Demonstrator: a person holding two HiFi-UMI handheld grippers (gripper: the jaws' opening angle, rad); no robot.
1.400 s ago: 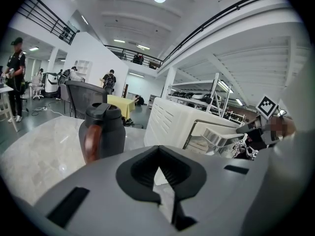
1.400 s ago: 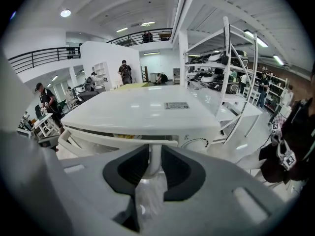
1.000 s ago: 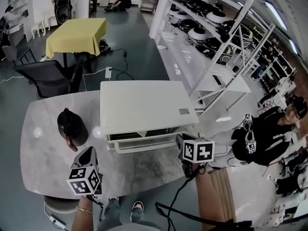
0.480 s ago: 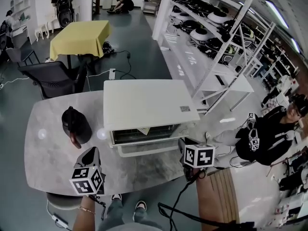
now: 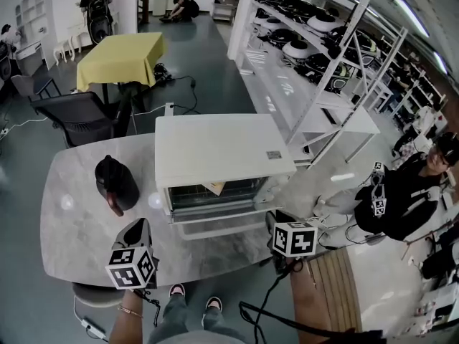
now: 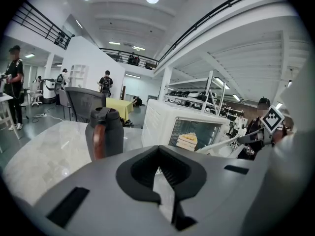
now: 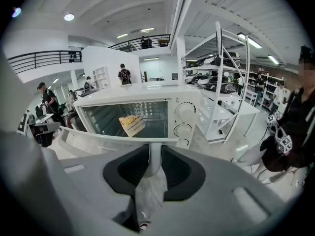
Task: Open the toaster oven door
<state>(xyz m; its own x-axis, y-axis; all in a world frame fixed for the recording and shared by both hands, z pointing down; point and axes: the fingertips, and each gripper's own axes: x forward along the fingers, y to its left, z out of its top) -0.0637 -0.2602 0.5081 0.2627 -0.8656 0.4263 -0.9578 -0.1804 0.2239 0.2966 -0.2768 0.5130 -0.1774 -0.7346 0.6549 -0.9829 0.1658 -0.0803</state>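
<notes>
Toaster oven door (image 5: 215,219) is hanging partly ajar at mid-surface (image 5: 72,235). Right gripper (image 5: 271,217), at its 4 o'clock, is clenching the door handle (image 7: 113,137); the full swing down is still pending. Left gripper (image 5: 136,231), at 8 o'clock, is idling slightly parted, empty.

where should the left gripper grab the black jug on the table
Probably by its reddish-brown handle, from the near side. The black jug stands upright with that vertical handle facing the left gripper, so the jaws can close across its two sides.
</notes>
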